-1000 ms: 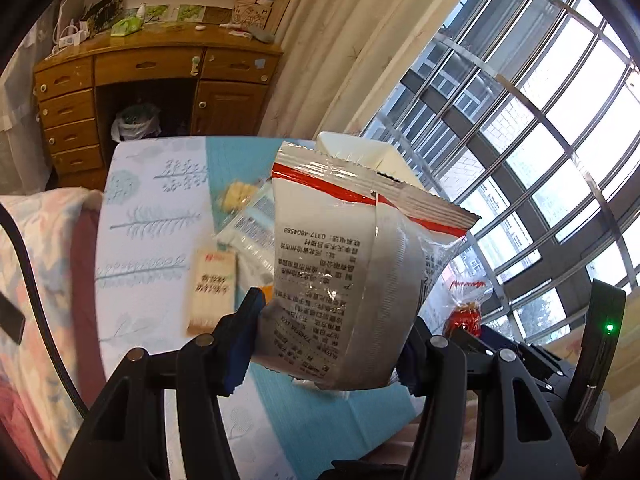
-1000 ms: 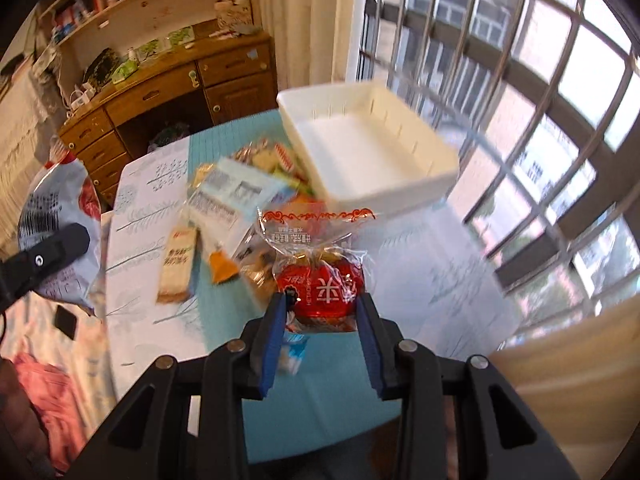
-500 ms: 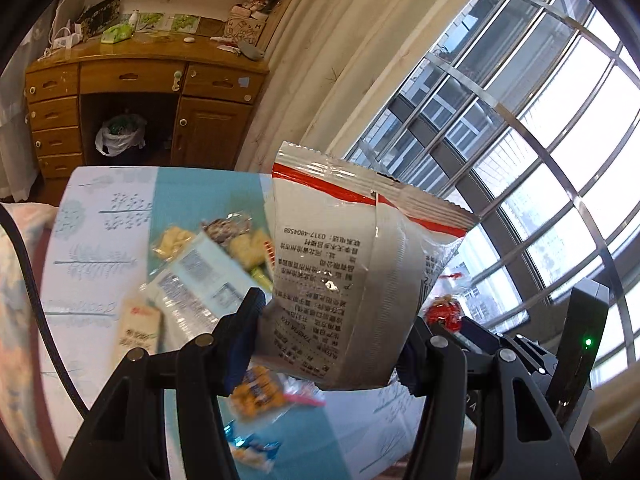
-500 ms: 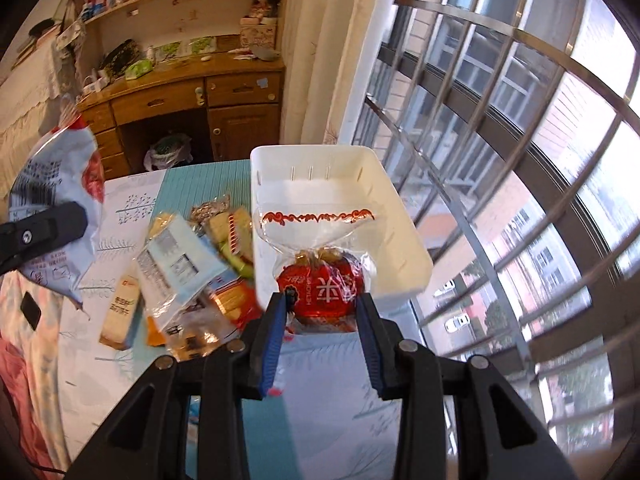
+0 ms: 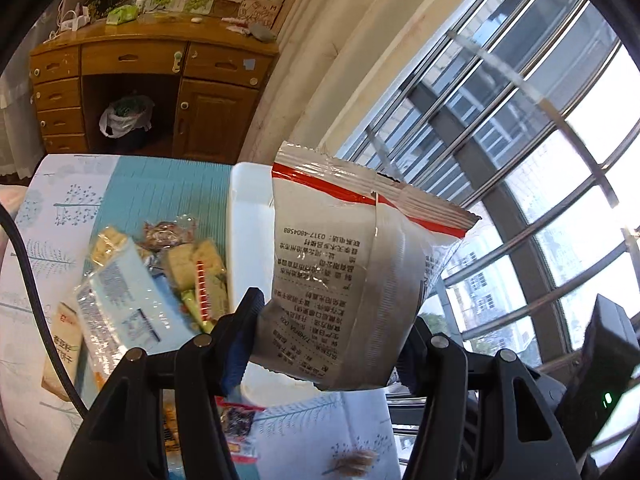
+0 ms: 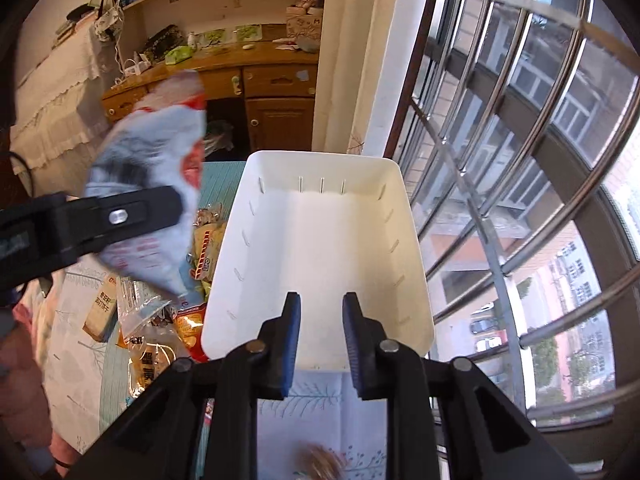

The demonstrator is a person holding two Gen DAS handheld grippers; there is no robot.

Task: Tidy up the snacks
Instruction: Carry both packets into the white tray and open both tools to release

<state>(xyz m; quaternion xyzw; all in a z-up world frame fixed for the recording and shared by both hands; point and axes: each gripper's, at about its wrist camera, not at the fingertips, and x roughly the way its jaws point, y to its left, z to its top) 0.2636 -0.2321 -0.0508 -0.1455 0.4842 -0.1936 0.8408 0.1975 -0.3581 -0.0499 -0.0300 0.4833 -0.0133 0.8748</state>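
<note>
Right wrist view: your right claw (image 6: 319,334) hangs empty over the near end of the white bin (image 6: 404,184), its blue pads parted with nothing between them. The bin's floor looks bare in what shows, though the stretch nearest the claw is hidden by its fingers. Half a second ago this claw gripped a red-labelled clear packet; that packet is gone from the grip, and where it landed I cannot tell. Your left claw (image 5: 332,344) is clenched on the grey-white snack bag (image 5: 352,276), held upright in the air above the bin's left edge, seam and printed back facing the camera. Compared with the earlier frame the bag sits closer over the bin, which now lies directly behind it. Most of the work looks undone: a loose pile of snacks (image 6: 160,320) lies on the patterned desk (image 6: 72,344) just left of the bin, touching its wall in places. Judged from this, sorting has barely begun.
</note>
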